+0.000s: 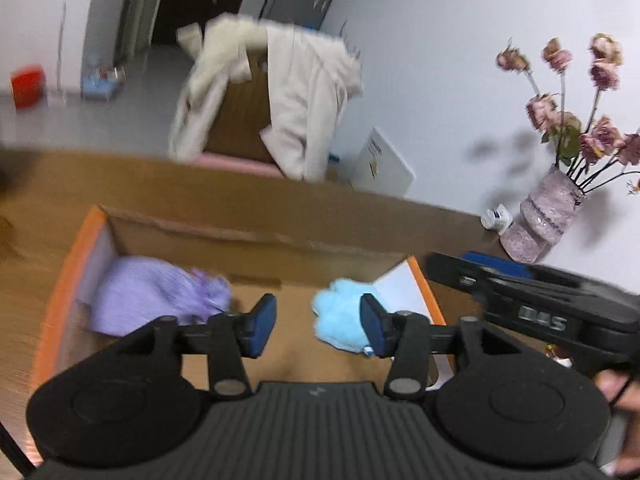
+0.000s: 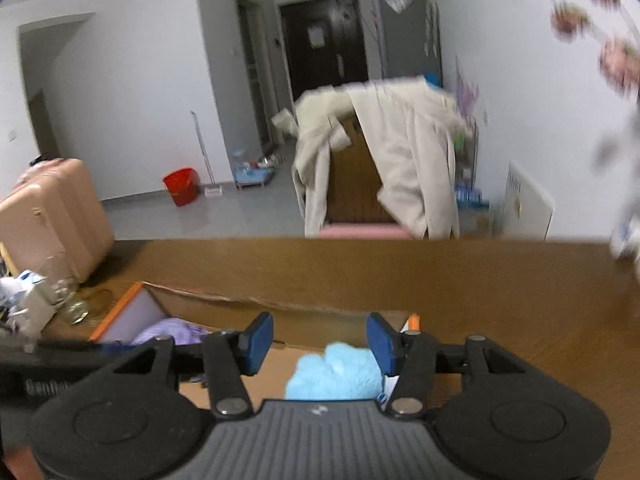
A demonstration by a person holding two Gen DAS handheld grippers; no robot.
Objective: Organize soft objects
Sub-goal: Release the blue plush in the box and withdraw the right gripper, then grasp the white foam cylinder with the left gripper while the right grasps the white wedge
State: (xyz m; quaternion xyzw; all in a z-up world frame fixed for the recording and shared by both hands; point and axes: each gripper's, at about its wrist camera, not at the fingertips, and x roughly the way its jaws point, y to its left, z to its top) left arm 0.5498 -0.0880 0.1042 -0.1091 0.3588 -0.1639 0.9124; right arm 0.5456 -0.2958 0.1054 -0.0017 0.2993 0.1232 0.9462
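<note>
An open cardboard box with orange edges (image 1: pixel 76 256) sits on the wooden table (image 1: pixel 52 184). Inside it lie a purple soft object (image 1: pixel 156 300) at the left and a light blue fluffy soft object (image 1: pixel 340 316) at the right. My left gripper (image 1: pixel 318 324) is open and empty above the box, the blue object just beside its right finger. My right gripper (image 2: pixel 320 344) is open and empty above the box (image 2: pixel 124 304); the blue object (image 2: pixel 336 372) lies below it and the purple one (image 2: pixel 168 332) to the left. The right gripper's body shows in the left wrist view (image 1: pixel 540 304).
A vase of dried pink flowers (image 1: pixel 548 216) and a small white bottle (image 1: pixel 496 218) stand at the table's far right. A chair draped with a beige coat (image 1: pixel 288 100) stands behind the table. Clutter (image 2: pixel 32 300) lies at the table's left, beside a pink suitcase (image 2: pixel 52 212).
</note>
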